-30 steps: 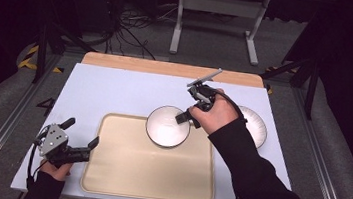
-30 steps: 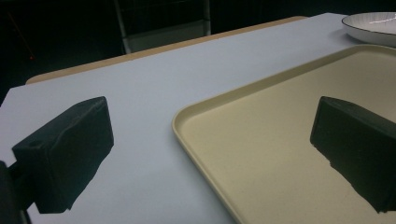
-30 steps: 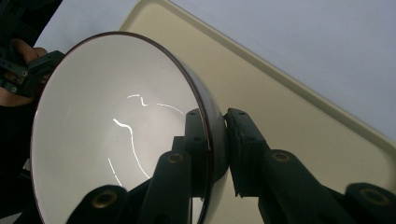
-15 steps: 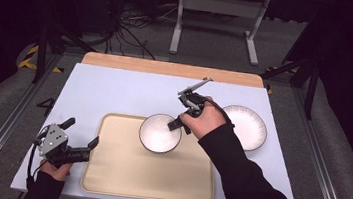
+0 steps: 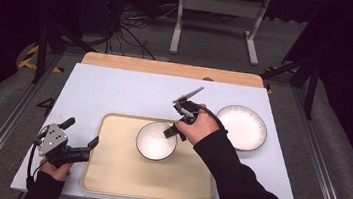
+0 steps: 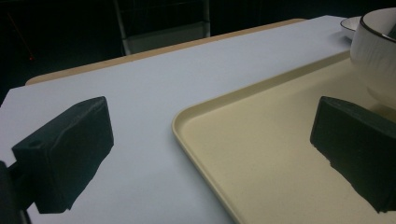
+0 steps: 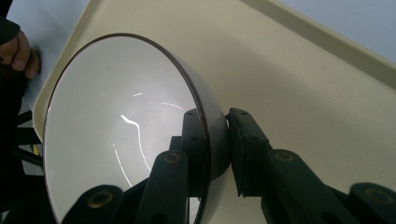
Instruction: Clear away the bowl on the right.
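A white bowl with a dark rim (image 5: 155, 140) is over the upper middle of the cream tray (image 5: 120, 178). My right gripper (image 5: 171, 130) is shut on the bowl's right rim, one jaw inside and one outside, as the right gripper view shows on the bowl (image 7: 126, 135). My left gripper (image 5: 78, 145) stands open at the tray's left edge, low over the white mat, with nothing between its jaws. In the left gripper view the tray's corner (image 6: 243, 140) lies between the jaws and the bowl (image 6: 373, 51) is at the far right.
A white plate with a dark rim (image 5: 242, 126) lies on the mat to the right of the tray. The white mat (image 5: 115, 92) covers a wooden table whose far edge (image 5: 168, 68) shows. Cables and a metal stand are on the floor beyond.
My right gripper has carried the bowl leftward and nearer, from beside the plate to over the tray. The left gripper has stayed in place.
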A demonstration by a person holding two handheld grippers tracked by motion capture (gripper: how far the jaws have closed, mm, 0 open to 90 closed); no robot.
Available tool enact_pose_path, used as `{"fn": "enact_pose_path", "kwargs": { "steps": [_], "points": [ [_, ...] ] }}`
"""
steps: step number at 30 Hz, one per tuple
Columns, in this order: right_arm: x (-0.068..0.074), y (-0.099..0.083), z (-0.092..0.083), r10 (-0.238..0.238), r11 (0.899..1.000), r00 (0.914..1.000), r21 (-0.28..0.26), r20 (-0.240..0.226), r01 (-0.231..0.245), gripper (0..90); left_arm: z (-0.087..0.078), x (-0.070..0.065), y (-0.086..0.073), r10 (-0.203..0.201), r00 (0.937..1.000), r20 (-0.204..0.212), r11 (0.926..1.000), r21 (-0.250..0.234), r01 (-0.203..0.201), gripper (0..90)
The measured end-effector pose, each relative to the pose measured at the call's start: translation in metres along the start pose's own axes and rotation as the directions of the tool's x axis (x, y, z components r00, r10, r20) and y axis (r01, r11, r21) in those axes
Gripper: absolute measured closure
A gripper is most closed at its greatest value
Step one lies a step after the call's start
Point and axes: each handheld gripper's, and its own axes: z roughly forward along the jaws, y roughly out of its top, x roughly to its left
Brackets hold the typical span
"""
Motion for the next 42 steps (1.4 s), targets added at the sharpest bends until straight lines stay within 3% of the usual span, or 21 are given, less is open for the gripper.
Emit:
{"fn": "enact_pose_path", "kwargs": {
  "steps": [14, 26, 37, 42],
  "points": [
    [-0.006, -0.007, 0.019, 0.018, 0.999, 0.9996, 0.032, -0.02, -0.017, 76.1, 0.0, 0.0, 0.0, 0.001, 1.0, -0.002, 1.0, 0.002, 0.0, 0.1],
    [-0.009, -0.009, 0.023, 0.021, 0.999, 0.9993, 0.042, -0.031, -0.02, 75.7, 0.001, 0.0, 0.0, 0.004, 1.0, 0.0, 1.0, 0.004, -0.004, 0.1],
    [-0.011, -0.01, 0.027, 0.02, 0.999, 0.9998, 0.042, -0.01, -0.019, 71.4, 0.001, 0.0, 0.0, 0.004, 1.0, 0.001, 1.0, 0.004, -0.004, 0.1],
    [-0.01, -0.01, 0.026, -0.004, 1.0, 1.0, 0.025, 0.007, 0.004, 66.6, 0.001, -0.001, 0.0, 0.002, 1.0, 0.0, 1.0, 0.004, -0.002, 0.1]
  ]
}}
